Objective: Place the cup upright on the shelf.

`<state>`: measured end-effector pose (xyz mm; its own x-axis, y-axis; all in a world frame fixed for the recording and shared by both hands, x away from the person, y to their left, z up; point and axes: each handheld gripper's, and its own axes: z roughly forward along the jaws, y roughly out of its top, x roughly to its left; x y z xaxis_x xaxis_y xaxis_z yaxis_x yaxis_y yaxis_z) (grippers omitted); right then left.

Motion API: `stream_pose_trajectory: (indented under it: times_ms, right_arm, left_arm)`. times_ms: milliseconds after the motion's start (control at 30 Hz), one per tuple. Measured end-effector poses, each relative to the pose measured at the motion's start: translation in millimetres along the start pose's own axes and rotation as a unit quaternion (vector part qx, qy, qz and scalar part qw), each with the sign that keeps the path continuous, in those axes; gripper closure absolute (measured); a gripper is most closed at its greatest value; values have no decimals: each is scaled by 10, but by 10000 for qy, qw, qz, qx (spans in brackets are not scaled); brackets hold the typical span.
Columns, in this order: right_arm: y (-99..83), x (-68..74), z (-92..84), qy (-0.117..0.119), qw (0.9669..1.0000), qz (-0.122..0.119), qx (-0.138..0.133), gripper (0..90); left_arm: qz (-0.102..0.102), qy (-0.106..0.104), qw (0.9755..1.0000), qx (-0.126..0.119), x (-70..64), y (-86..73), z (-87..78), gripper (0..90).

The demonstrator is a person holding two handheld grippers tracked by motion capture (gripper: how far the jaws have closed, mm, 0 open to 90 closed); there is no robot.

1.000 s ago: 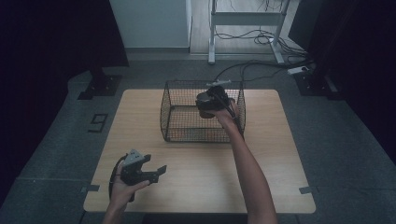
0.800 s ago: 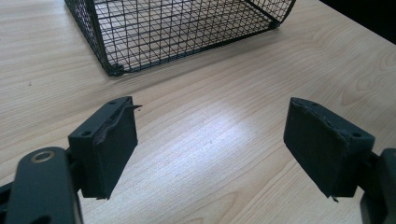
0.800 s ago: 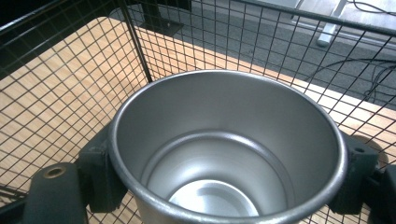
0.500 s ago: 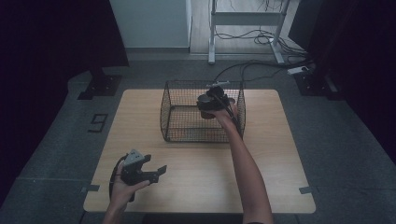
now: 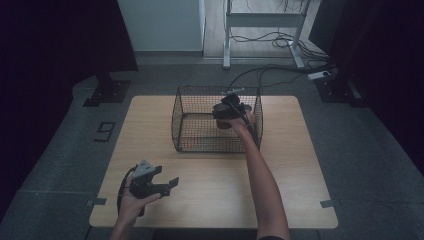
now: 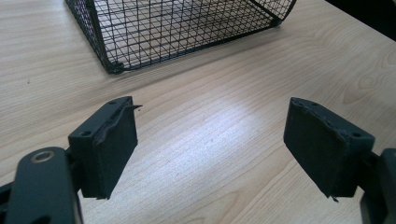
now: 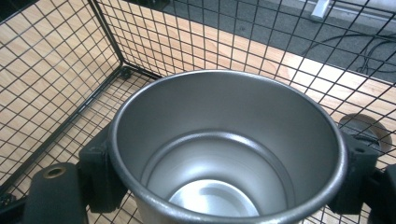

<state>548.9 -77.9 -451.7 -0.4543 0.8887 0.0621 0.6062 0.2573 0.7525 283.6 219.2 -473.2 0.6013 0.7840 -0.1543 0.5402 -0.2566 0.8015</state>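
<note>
Pinching a steel cup (image 7: 224, 154) inside the wire basket (image 5: 187, 131), the right gripper (image 5: 229, 111) risks snagging mesh at three o'clock; left gripper (image 5: 165, 184) rests spread.

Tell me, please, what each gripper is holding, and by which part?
The right gripper clamps a metal cup across its outer wall, just under the rim, inside the wire basket. The left gripper holds nothing.

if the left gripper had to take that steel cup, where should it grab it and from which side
Probably by the cup wall just under the rim, jaws across its width, coming straight down through the open top of the wire basket. The cup stands upright and round, its mesh walls block any sideways approach, and the right gripper already clamps it that way.
</note>
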Motion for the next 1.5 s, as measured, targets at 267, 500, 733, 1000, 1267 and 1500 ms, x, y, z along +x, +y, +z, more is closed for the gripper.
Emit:
stream_pose_trajectory:
  times_ms: [267,500,733,1000,1267,1500]
  right_arm:
    - [12,-21,66,-8,9999,0,137,182]
    - [21,-55,154,-4,9995,-20,309,182]
    - [10,-77,233,-7,9990,-37,451,182]
    - [7,-71,304,-52,9981,-93,606,182]
    - [-13,-72,356,-135,9973,-143,711,182]
    - [-20,-78,377,-212,9963,-197,815,181]
  left_arm:
    - [-1,-6,10000,-8,-2,2,-4,177]
    - [-9,-6,10000,-14,9,2,-11,177]
    - [-1,-37,10000,4,6,0,-5,177]
    - [5,-67,10000,-11,-5,7,-13,177]
    - [-6,-55,10000,-12,2,6,-13,176]
    - [13,-71,10000,-5,-15,13,-6,177]
